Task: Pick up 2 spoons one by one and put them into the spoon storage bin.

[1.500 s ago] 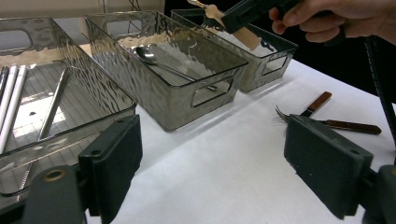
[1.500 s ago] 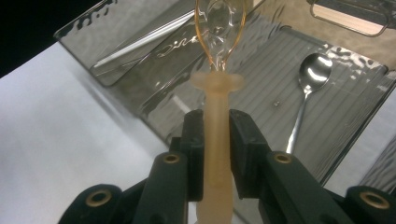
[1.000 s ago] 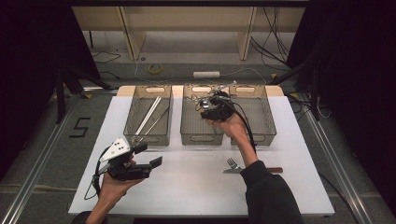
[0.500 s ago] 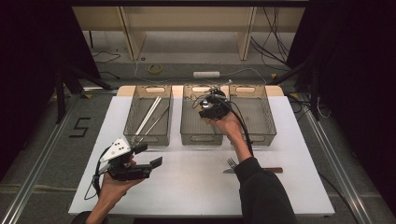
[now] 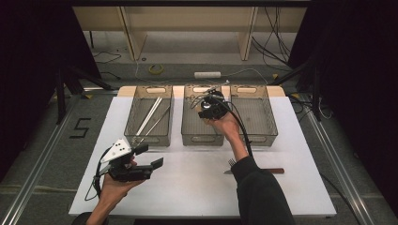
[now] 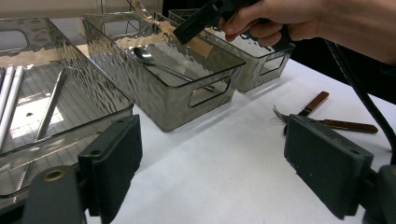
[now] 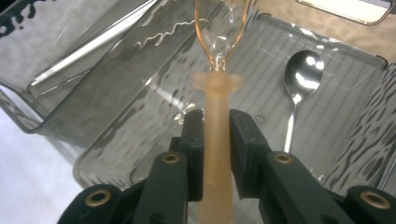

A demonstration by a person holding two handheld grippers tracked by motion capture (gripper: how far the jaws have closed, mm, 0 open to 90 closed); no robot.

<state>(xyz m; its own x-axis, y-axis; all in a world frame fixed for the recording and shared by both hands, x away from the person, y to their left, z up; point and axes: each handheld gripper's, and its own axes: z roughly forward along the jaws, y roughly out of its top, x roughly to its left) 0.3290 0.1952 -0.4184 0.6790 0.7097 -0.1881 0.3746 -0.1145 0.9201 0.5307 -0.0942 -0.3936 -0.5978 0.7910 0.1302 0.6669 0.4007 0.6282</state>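
Note:
My right gripper (image 7: 215, 126) is shut on the pale beige handle of a clear plastic spoon (image 7: 216, 93), whose bowl points away over the middle grey bin (image 7: 116, 140). In the high view the right gripper (image 5: 211, 108) hovers above the middle bin (image 5: 202, 136). On that bin's ribbed floor lies a metal spoon (image 7: 303, 70), also seen from the left gripper view as the metal spoon (image 6: 144, 55). My left gripper (image 5: 149, 157) rests low at the table's front left, its jaws wide open with nothing between them (image 6: 219, 163).
The left bin (image 5: 149, 139) holds long white and metal sticks (image 5: 149, 116). A third bin (image 5: 263, 138) stands to the right. A fork (image 6: 285, 115) and a wooden-handled knife (image 6: 350, 125) lie on the white table near the right forearm.
The right gripper has drifted very slightly left over the middle bin with the plastic spoon still in it. The left gripper has stayed put.

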